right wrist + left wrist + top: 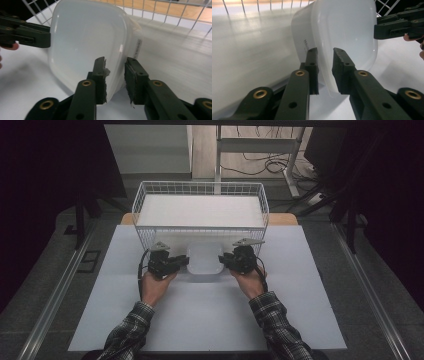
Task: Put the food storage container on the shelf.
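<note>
A white translucent plastic tub (204,260) sits in the middle of the white table sheet, just in front of the wire basket (141,195). My left gripper (186,261) is clamped on its left wall. My right gripper (222,260) is clamped on its right wall. In the left gripper view the tub (344,32) has its rim pinched between the jaws of my left gripper (325,62), with the right gripper (397,25) across the tub. In the right gripper view the tub (85,37) is held by my right gripper (115,67), opposite the left gripper (25,33).
The white wire basket with a white liner stands at the table's far edge, right behind the tub. The white sheet (210,315) stretches toward me and to both sides. Dark floor, metal rails and a desk frame (260,145) lie beyond the table.
</note>
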Motion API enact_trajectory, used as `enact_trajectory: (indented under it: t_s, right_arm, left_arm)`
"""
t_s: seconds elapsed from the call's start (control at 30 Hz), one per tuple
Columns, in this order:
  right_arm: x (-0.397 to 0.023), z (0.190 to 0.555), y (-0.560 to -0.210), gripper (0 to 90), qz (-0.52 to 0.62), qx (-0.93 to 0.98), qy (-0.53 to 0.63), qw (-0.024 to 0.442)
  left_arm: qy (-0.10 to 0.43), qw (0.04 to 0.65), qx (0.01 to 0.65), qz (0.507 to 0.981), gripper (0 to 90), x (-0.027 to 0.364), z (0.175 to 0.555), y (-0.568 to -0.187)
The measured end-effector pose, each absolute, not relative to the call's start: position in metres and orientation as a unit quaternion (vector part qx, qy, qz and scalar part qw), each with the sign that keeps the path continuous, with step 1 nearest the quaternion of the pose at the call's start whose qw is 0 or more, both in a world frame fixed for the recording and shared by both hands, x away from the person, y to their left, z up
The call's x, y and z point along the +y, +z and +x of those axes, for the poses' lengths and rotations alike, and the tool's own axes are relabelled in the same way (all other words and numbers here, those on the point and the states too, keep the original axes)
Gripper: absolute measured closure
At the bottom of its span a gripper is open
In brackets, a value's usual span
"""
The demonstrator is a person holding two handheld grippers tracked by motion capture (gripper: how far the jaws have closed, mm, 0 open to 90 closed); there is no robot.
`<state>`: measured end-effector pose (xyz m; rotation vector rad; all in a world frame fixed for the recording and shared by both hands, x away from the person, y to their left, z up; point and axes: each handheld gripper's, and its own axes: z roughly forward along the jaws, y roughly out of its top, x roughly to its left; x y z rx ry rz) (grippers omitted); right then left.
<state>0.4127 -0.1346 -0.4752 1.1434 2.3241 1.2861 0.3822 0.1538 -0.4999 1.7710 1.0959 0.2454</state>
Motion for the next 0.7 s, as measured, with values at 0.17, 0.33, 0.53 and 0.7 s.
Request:
enact_trajectory:
  t_s: [0.17,0.33,0.53,0.7]
  right_arm:
    - [-0.133,0.418,-0.475,66.5,0.4,0.789,0.446,0.138]
    - [-0.127,0.421,-0.473,66.5,0.395,0.788,0.44,0.172]
    - [-0.124,0.426,-0.469,77.8,0.39,0.788,0.437,0.188]
    - [-0.131,0.418,-0.461,87.9,0.369,0.795,0.448,0.174]
  left_arm:
    - [0.122,0.49,0.451,0.736,72.3,0.151,0.386,-0.496]
    - [0.141,0.487,0.455,0.732,70.3,0.149,0.396,-0.493]
    - [0.171,0.475,0.458,0.732,64.4,0.147,0.404,-0.487]
    - [0.174,0.491,0.445,0.728,50.9,0.148,0.392,-0.478]
